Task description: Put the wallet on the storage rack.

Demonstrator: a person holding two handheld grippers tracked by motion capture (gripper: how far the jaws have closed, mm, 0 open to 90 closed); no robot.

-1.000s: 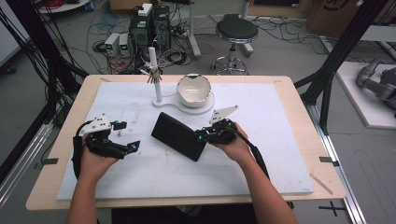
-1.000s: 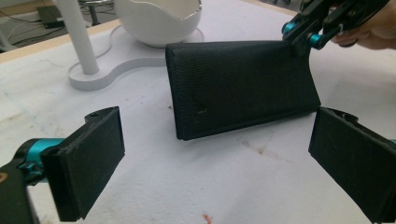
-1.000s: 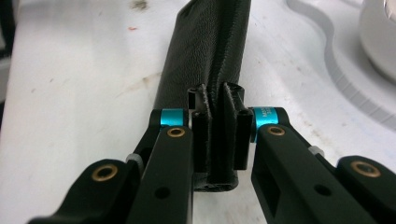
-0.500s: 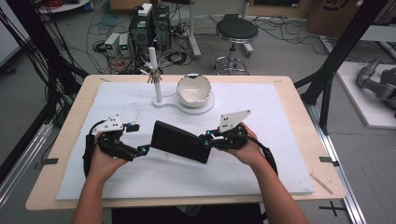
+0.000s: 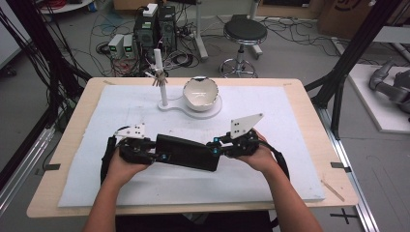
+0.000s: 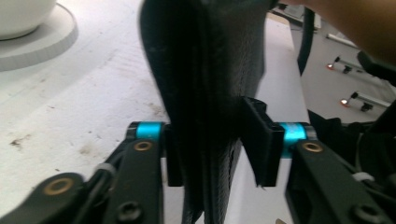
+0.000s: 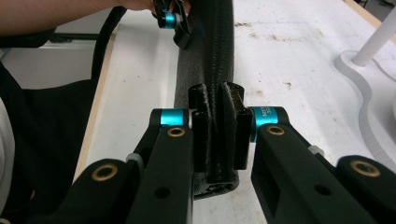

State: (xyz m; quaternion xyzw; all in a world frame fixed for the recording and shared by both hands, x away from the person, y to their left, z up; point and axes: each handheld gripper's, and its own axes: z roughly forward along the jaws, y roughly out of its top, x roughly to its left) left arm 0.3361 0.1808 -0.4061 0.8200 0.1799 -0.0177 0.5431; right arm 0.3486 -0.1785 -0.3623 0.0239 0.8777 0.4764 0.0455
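1. A black leather case (image 5: 187, 152) — a wallet or pouch, as far as can be told — is held between the 2 grippers, across the front part of the white mat (image 5: 290, 116).
2. The left gripper (image 5: 157, 155) is closed on the case's near end: in the left gripper view the black leather (image 6: 205, 84) runs up and away from the jaws. One pad presses on it, while the other pad (image 6: 261, 140) stands a little off the leather, so this grip is judged looser than the right one.
3. The right gripper (image 5: 216, 148) is clenched on the opposite end; in the right gripper view both pads (image 7: 201, 126) pinch the edge of the case (image 7: 210, 42), which stretches ahead toward the other gripper (image 7: 173, 21).
4. Whether the case is lifted clear of the mat or resting on it cannot be told.
5. Beyond both grippers, well apart from the case, a white bowl (image 5: 200, 92) is seen on its white stand (image 5: 167, 104), beside an upright post with keys (image 5: 159, 77) hung on it.
6. Progress, as judged: the 2-handed grasp is made — that part seems done. What appears left is the opening or repositioning of the case; no flap is yet seen parted, and nothing is seen taken out.
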